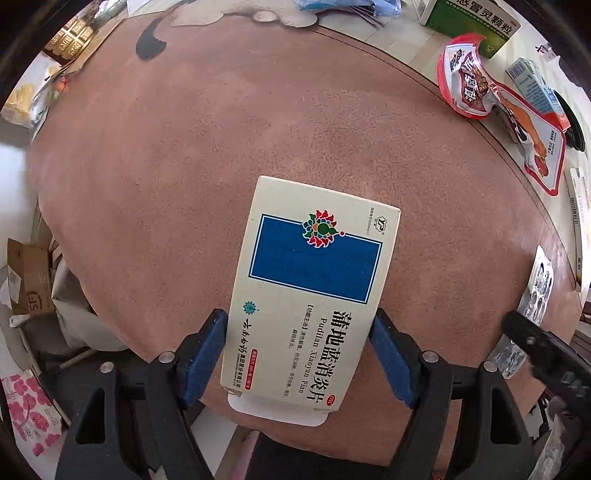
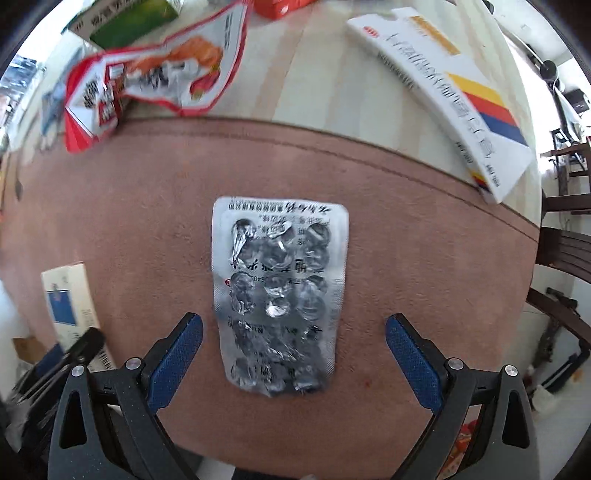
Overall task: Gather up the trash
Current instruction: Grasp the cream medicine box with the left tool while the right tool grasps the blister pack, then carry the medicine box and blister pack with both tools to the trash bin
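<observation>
A cream medicine box (image 1: 310,280) with a blue panel lies flat on the brown mat (image 1: 221,147). My left gripper (image 1: 299,318) points straight down over its near half, and both blue pads press against the box's long sides. In the right wrist view a used silver blister pack (image 2: 279,291) lies on the same mat. My right gripper (image 2: 294,319) straddles the pack's near half, open, with a clear gap on each side. The medicine box (image 2: 68,295) and the left gripper's black finger (image 2: 79,349) show at the left edge of that view.
Beyond the mat's far edge lie red snack wrappers (image 1: 469,85), a green box (image 1: 472,26), a small blue box (image 1: 532,85) and a white box with yellow, red and blue stripes (image 2: 461,92). A cardboard box (image 1: 29,280) sits on the floor at the left. Dark chairs (image 2: 565,254) stand at the right.
</observation>
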A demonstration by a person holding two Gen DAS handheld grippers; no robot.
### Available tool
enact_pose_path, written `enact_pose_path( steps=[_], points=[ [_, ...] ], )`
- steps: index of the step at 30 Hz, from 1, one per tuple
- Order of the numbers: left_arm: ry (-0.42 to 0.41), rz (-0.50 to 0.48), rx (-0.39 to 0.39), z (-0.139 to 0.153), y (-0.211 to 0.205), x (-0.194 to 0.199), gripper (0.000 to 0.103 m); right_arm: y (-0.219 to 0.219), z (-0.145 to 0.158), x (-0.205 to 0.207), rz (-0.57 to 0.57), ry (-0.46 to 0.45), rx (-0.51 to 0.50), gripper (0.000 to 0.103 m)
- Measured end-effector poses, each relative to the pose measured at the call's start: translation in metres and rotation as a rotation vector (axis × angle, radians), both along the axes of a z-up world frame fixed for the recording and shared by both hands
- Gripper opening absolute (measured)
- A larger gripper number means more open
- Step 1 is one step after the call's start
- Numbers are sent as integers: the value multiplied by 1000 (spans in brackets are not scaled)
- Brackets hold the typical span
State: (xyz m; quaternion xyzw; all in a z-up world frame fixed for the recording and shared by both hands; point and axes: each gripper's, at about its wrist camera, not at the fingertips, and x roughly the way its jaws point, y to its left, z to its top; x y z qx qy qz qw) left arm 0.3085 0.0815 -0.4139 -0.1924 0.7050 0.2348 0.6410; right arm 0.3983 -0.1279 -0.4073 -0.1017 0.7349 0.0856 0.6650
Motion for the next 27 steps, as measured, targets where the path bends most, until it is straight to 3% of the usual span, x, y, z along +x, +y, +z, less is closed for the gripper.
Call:
enact_pose_path(
  steps=[4,6,11,16,20,27],
  points=[
    [-10,2,2,0,-17,-6,76,10,6,-19,22,-67,-31,88],
    [-17,1,2,-2,-20,-14,76,21,12,-33,47,-94,-25,66],
    [-26,-2,13,5,-21,-28,76,33,19,-52,81,-98,-13,66],
    [-70,4,21,24,-25,-34,75,16,36,-51,95,-101,28,66],
    [-134,13,39,56,-22,-41,75,2,61,-48,136,-122,66,66],
    [-265,91,51,111,3,-76,75,24,102,-69,229,-147,134,66]
  ],
)
